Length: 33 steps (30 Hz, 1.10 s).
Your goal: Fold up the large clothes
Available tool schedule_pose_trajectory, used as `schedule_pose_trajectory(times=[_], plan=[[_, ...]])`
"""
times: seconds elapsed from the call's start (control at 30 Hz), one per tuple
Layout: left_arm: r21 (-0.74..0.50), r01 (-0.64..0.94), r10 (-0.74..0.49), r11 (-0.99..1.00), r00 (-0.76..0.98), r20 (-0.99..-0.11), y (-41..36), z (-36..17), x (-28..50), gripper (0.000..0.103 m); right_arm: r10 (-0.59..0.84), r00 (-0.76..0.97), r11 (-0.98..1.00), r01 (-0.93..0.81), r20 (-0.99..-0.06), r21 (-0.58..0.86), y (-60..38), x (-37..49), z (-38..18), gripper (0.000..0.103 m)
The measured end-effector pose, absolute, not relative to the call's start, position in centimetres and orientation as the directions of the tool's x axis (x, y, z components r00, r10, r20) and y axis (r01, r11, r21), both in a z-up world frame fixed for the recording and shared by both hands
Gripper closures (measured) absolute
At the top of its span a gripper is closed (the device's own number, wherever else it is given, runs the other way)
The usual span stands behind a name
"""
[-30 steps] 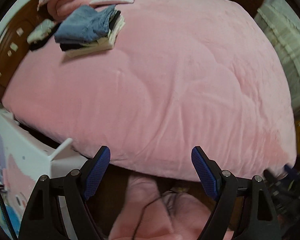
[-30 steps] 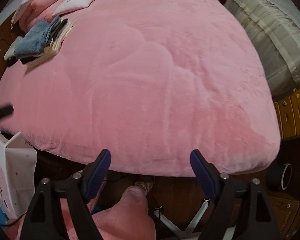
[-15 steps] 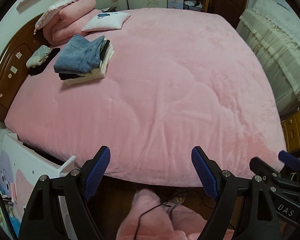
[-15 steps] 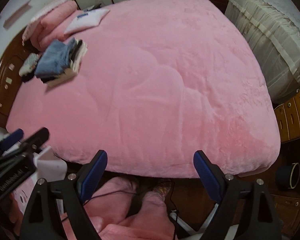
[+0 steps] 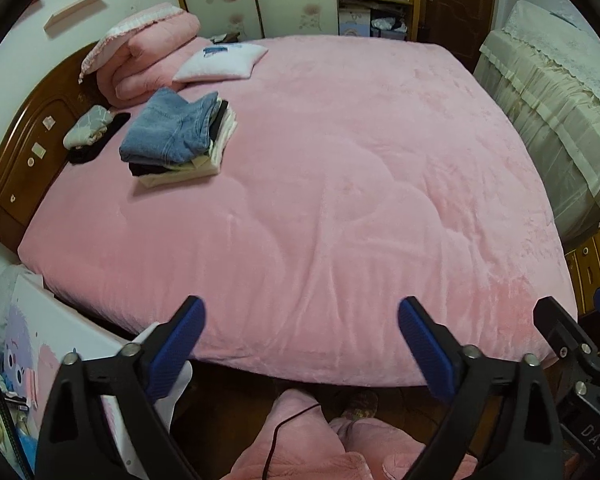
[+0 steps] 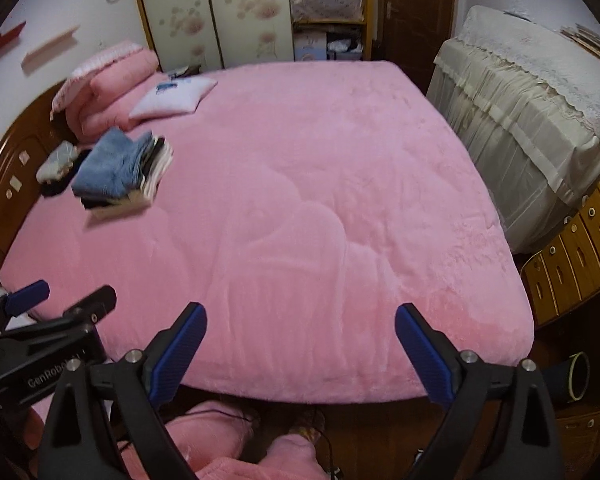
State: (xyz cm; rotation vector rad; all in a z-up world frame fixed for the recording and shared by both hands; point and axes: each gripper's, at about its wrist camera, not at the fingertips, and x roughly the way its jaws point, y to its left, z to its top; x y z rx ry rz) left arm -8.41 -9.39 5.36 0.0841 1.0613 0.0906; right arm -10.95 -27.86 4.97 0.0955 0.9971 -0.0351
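A pile of folded clothes (image 5: 179, 139) with blue jeans on top lies at the far left of the pink bed (image 5: 340, 208); it also shows in the right wrist view (image 6: 122, 174). My left gripper (image 5: 300, 344) is open and empty, held above the bed's near edge. My right gripper (image 6: 300, 344) is open and empty, also over the near edge. The left gripper shows at the lower left of the right wrist view (image 6: 56, 312). No unfolded garment is in view.
A white pillow (image 5: 220, 65) and rolled pink quilt (image 5: 148, 52) lie by the wooden headboard (image 5: 28, 148). A cloth-covered cabinet (image 5: 556, 108) and wooden drawers (image 6: 572, 256) stand right. A white bin (image 5: 60, 352) stands lower left. The person's pink-clad legs (image 5: 316, 444) are below.
Both grippers have risen and tilted up, so more of the room and far wall shows. Both stay open and empty.
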Motion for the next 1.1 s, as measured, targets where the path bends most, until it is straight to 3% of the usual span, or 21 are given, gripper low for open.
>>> schedule_pose_trajectory(times=[1.1], plan=[[0.062, -0.055, 0.082, 0.997, 0.503, -0.860, -10.8, 5.6, -9.2, 0.001, 0.029, 0.512, 0.995, 0.067, -0.859, 0.073, -28.2, -10.8, 4.1, 0.001]])
